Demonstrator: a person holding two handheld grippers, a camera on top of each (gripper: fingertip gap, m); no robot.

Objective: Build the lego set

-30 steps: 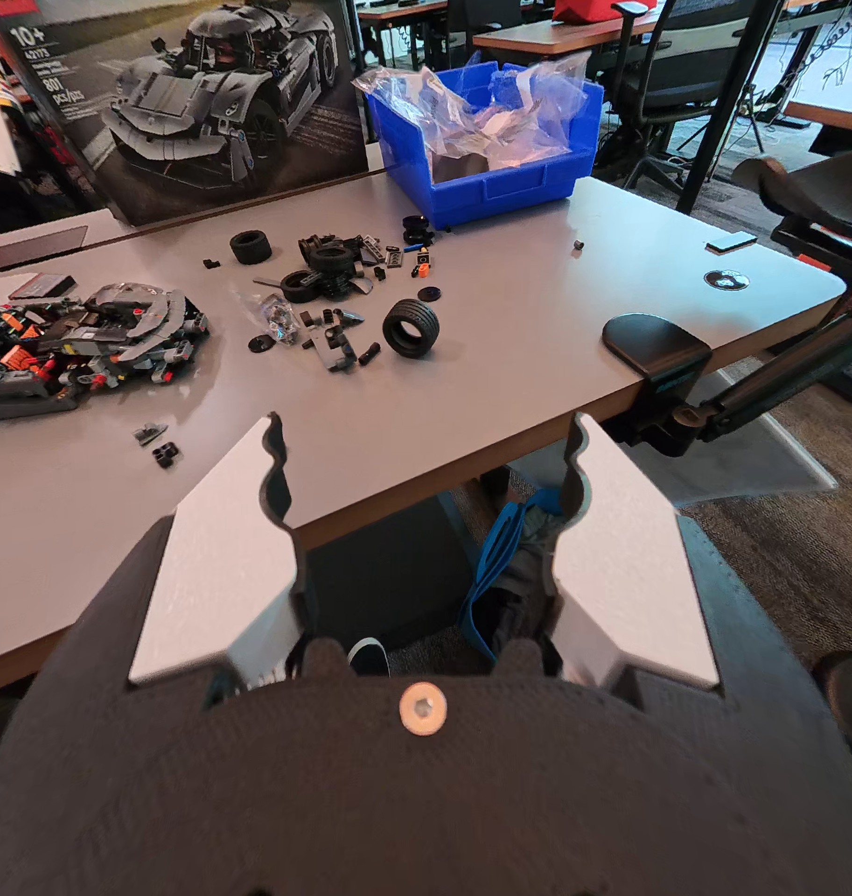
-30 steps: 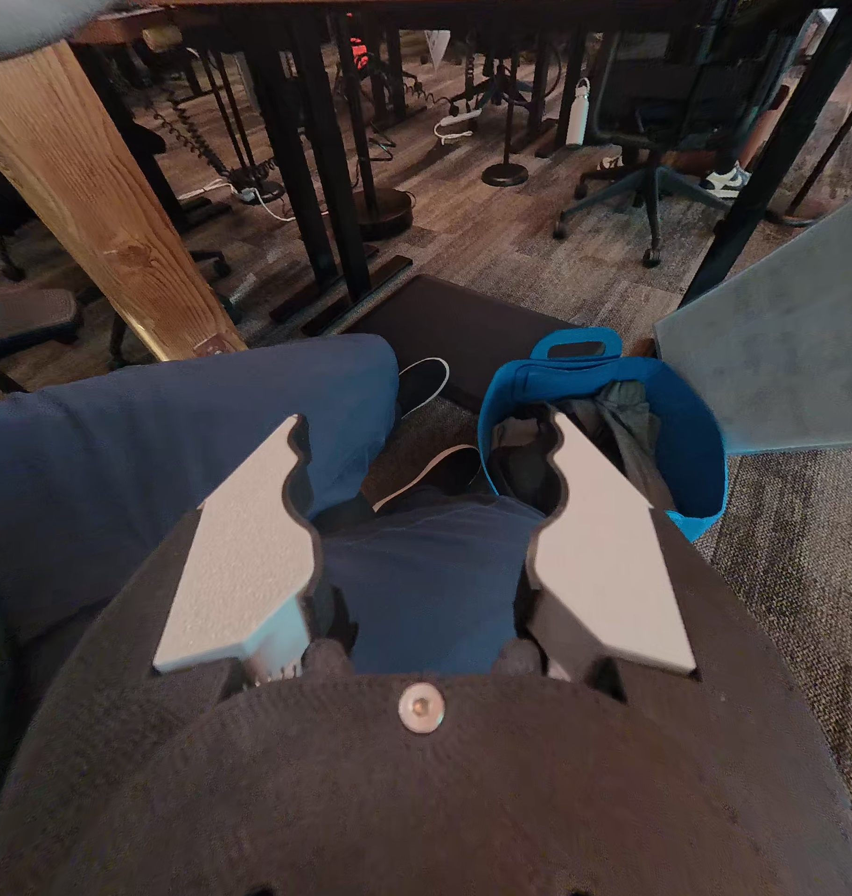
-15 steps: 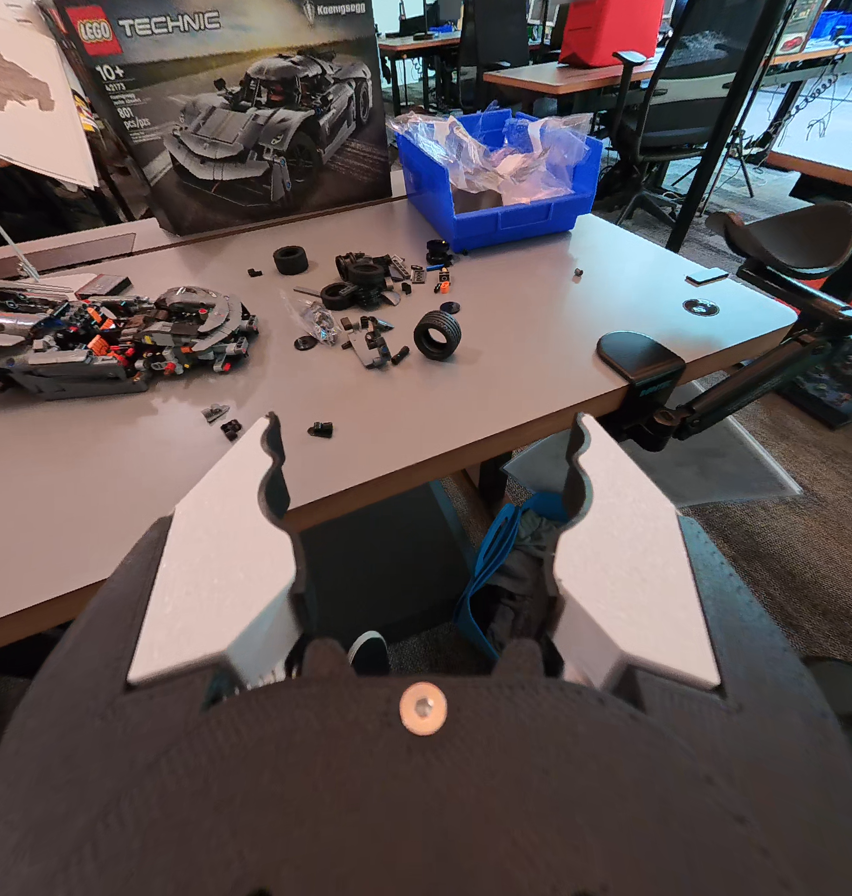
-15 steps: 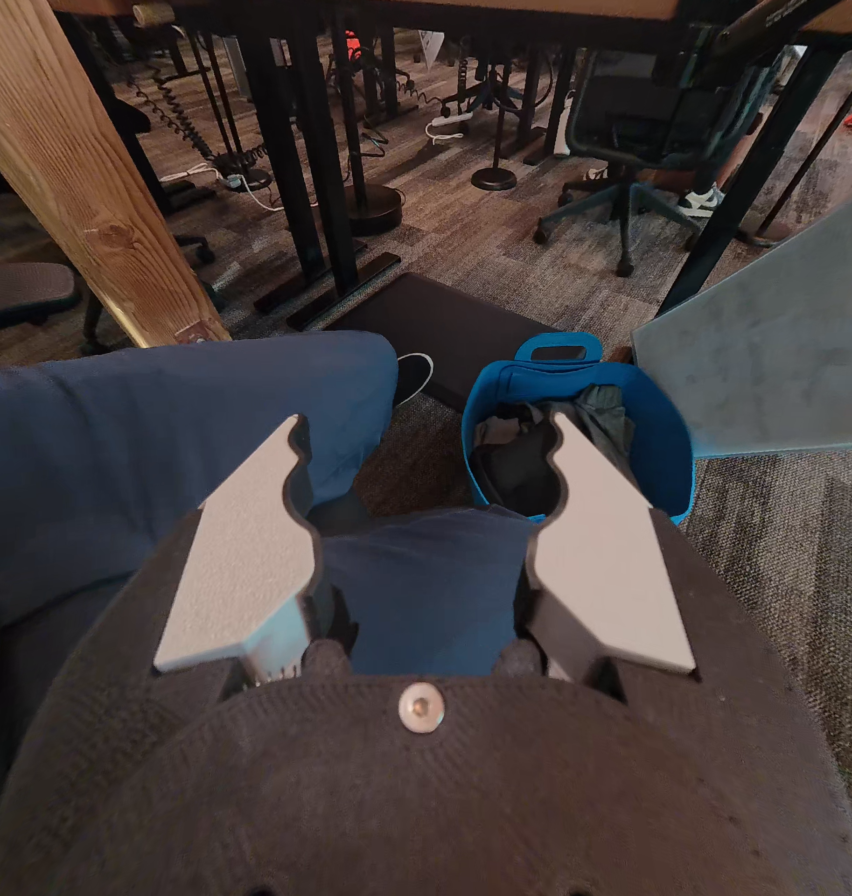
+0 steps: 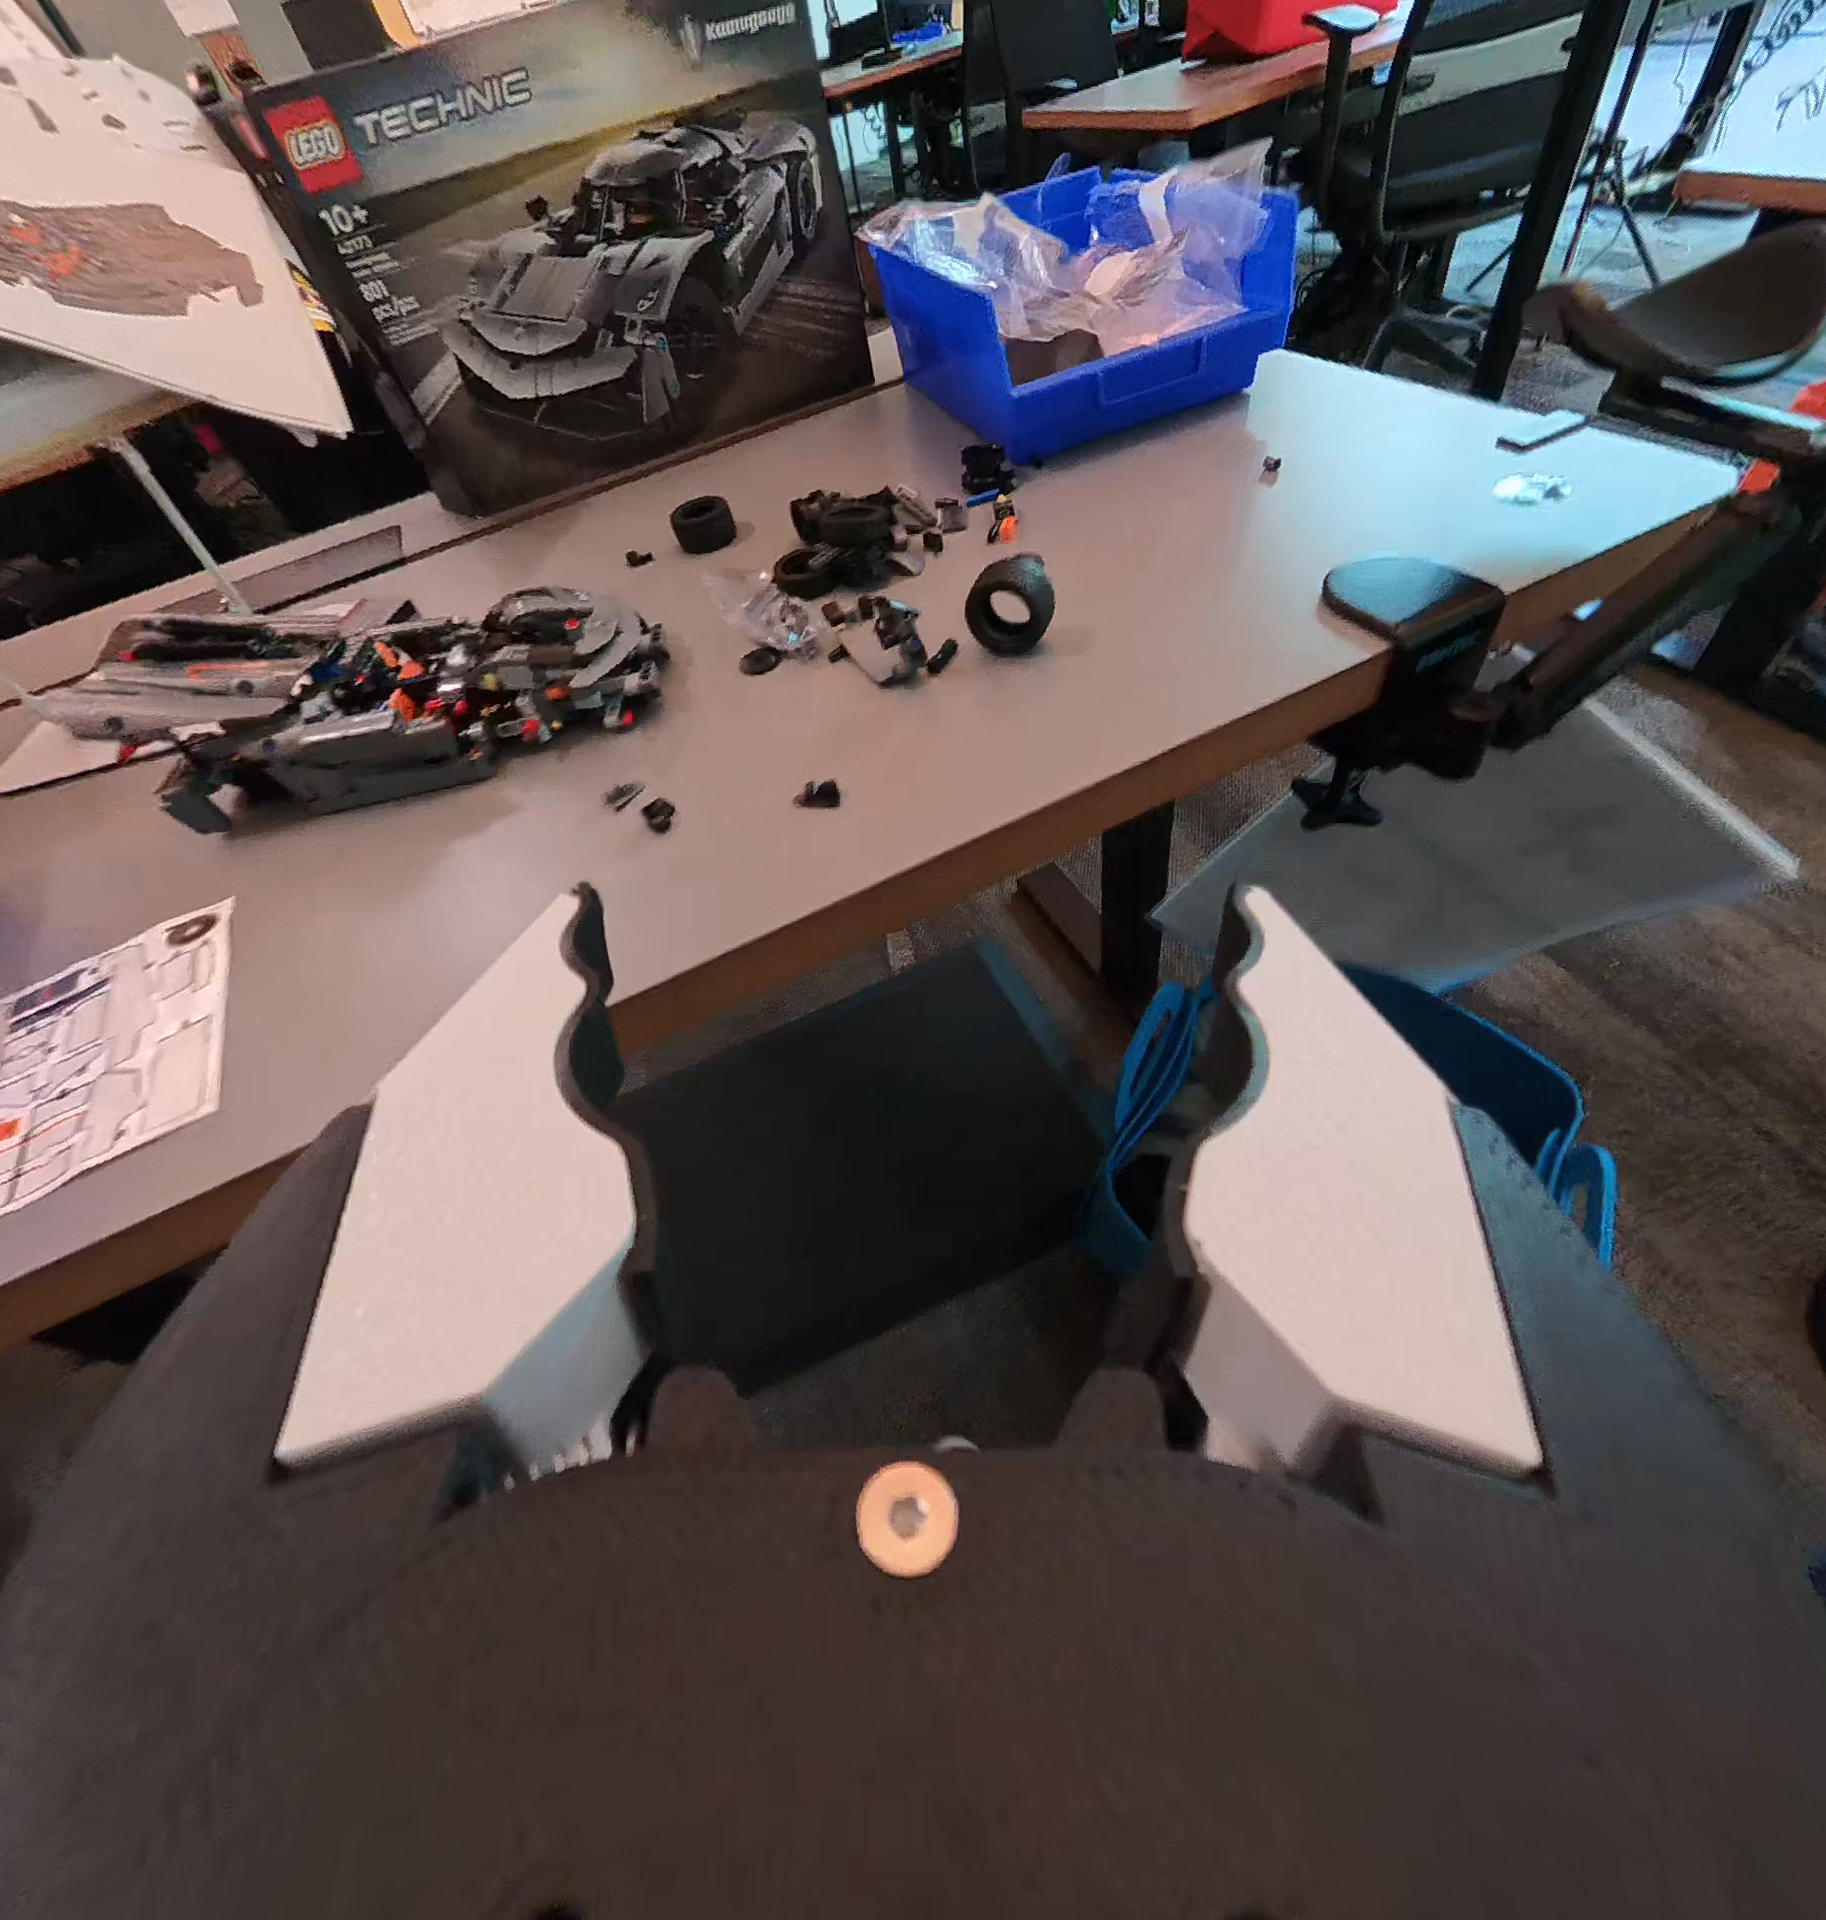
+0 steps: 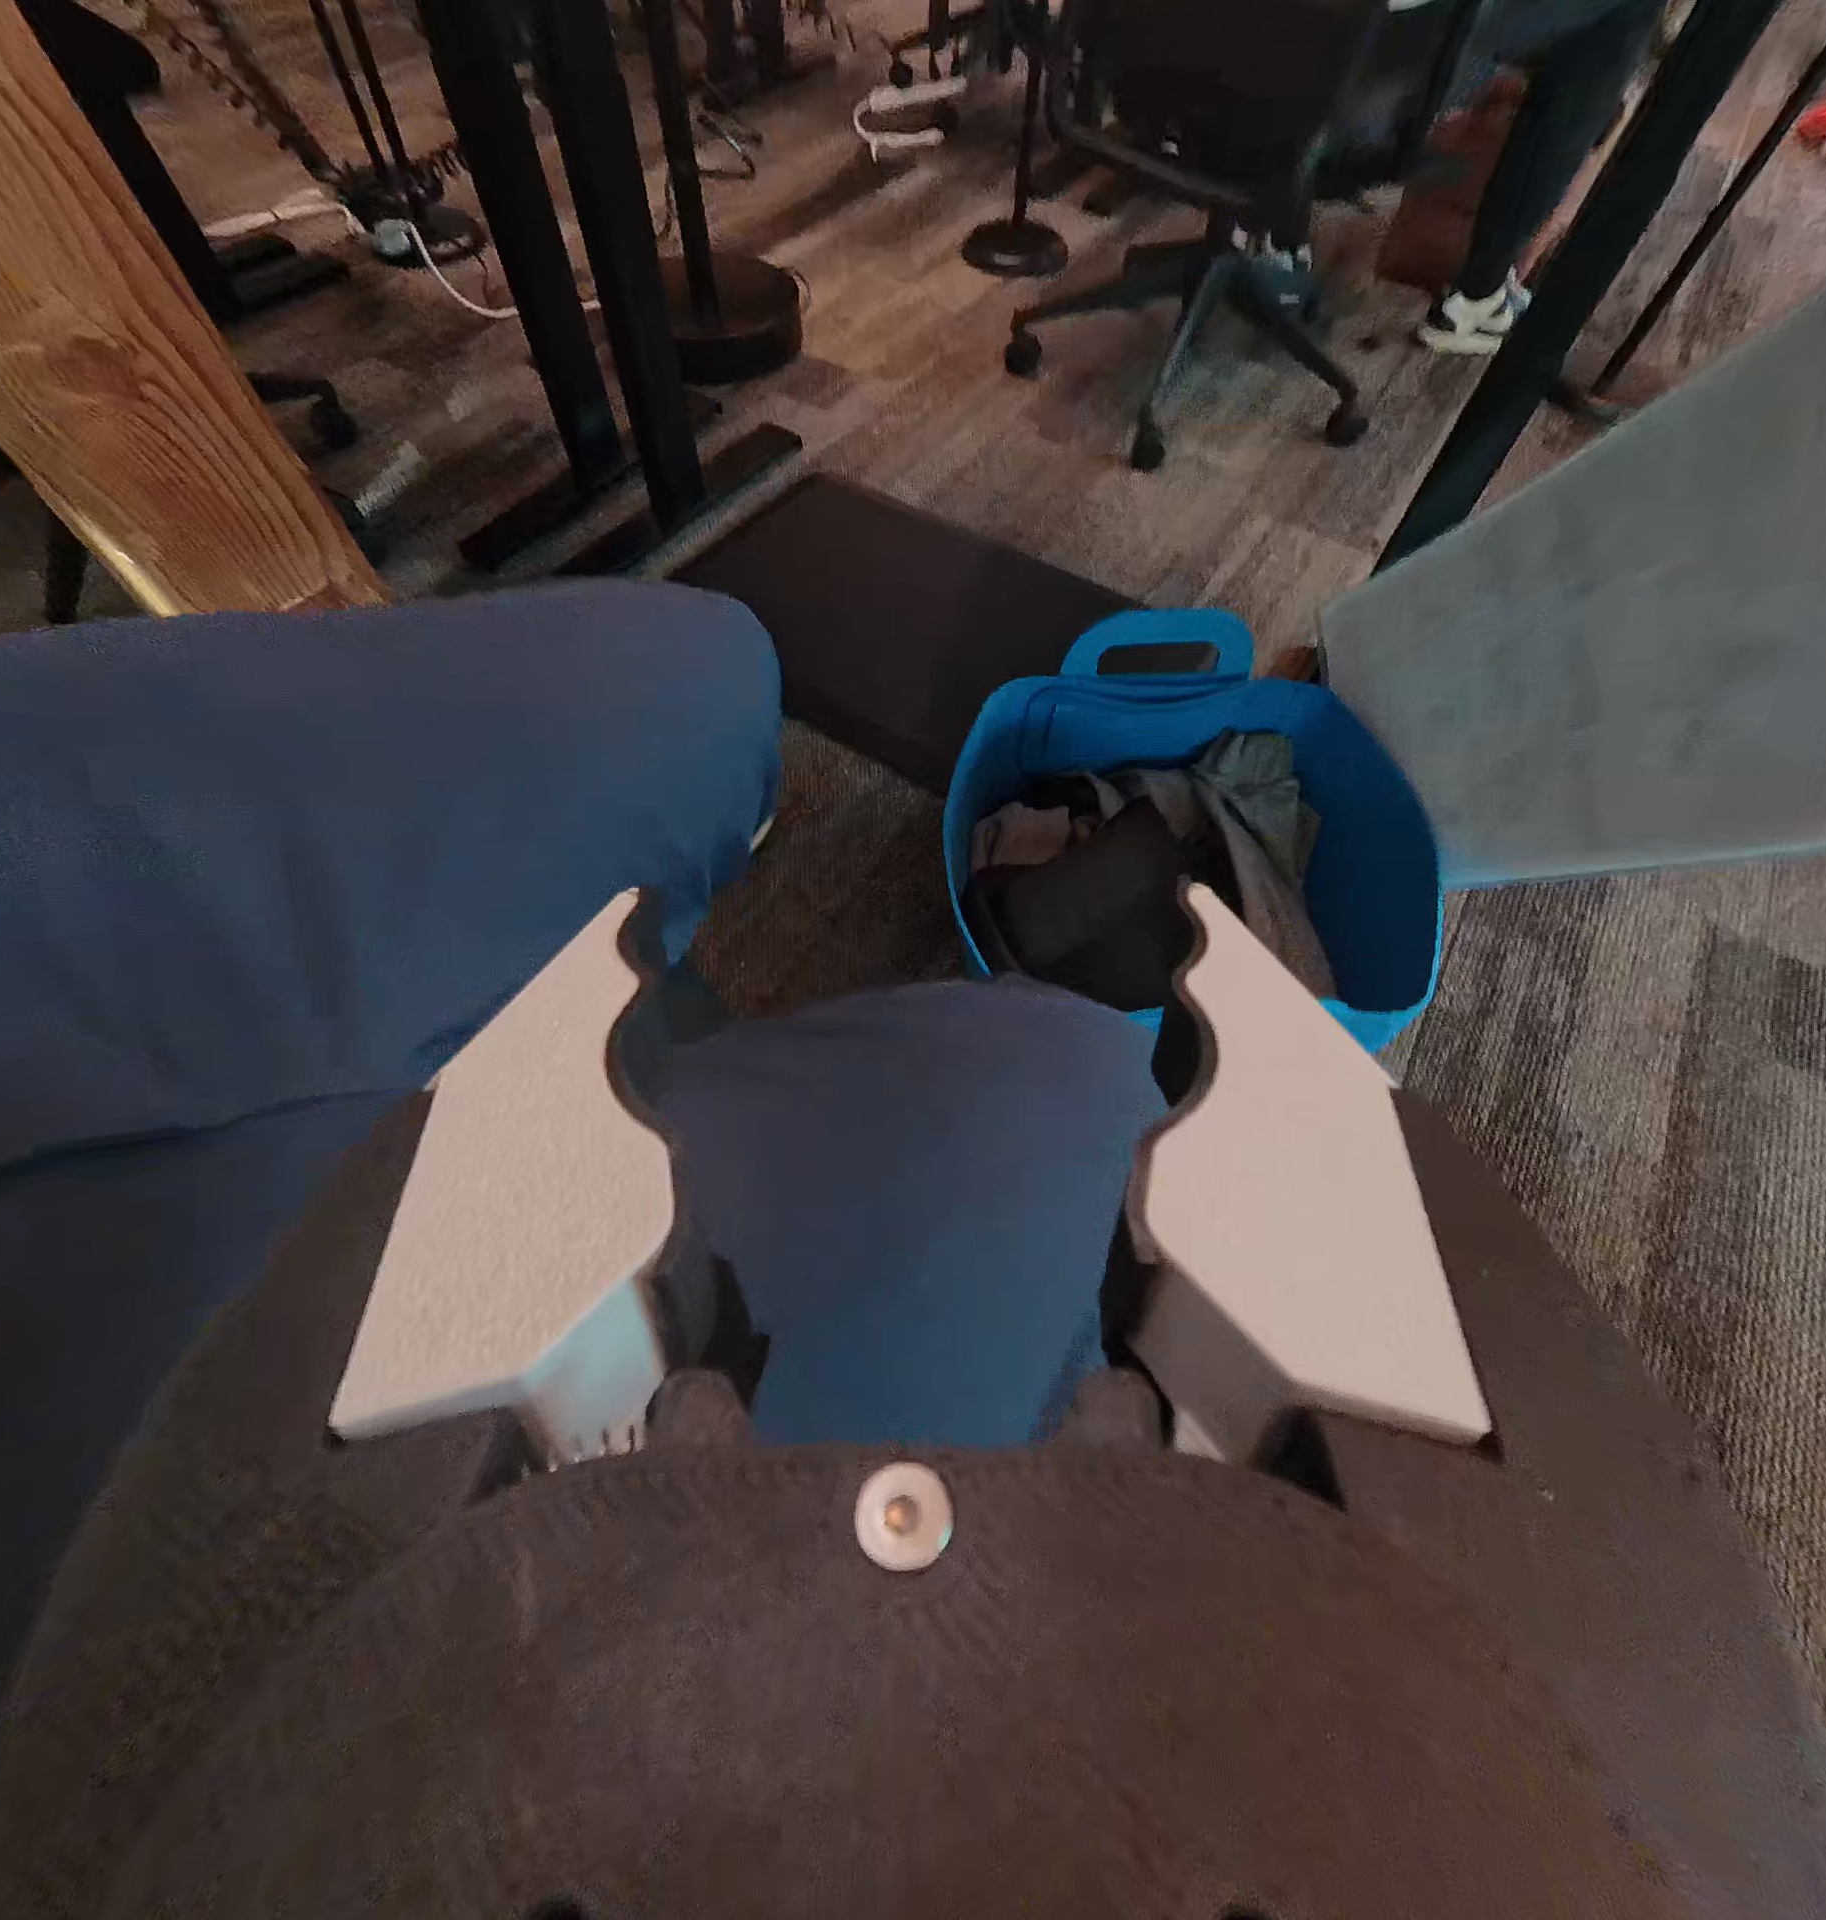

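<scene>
— On the grey table (image 5: 1148, 665), what is found, and how far is the build judged to be?

— A partly built grey car (image 5: 369, 696) is seen lying on the left part of the table, well apart from both grippers. Loose parts (image 5: 867, 613) are scattered to its right, with a large tyre (image 5: 1011, 605) and a smaller tyre (image 5: 702, 523) among them. No wheel is seen fitted to the car, so the body is judged largely done — the wheels and the small pieces are left.

— What else is on the table?

— The set's box (image 5: 576, 249) is stood at the back beside a blue bin (image 5: 1096, 374) of clear bags; an instruction sheet (image 5: 78, 1060) is laid at the near left.

— How are the grippers held?

— The left gripper (image 5: 909, 914) is held off the table's near edge, fingers spread wide, nothing between them. The right gripper (image 6: 909, 914) is pointed down below the table, over a person's leg (image 6: 317, 831) and near a blue bag (image 6: 1376, 862), fingers likewise apart and empty.
</scene>
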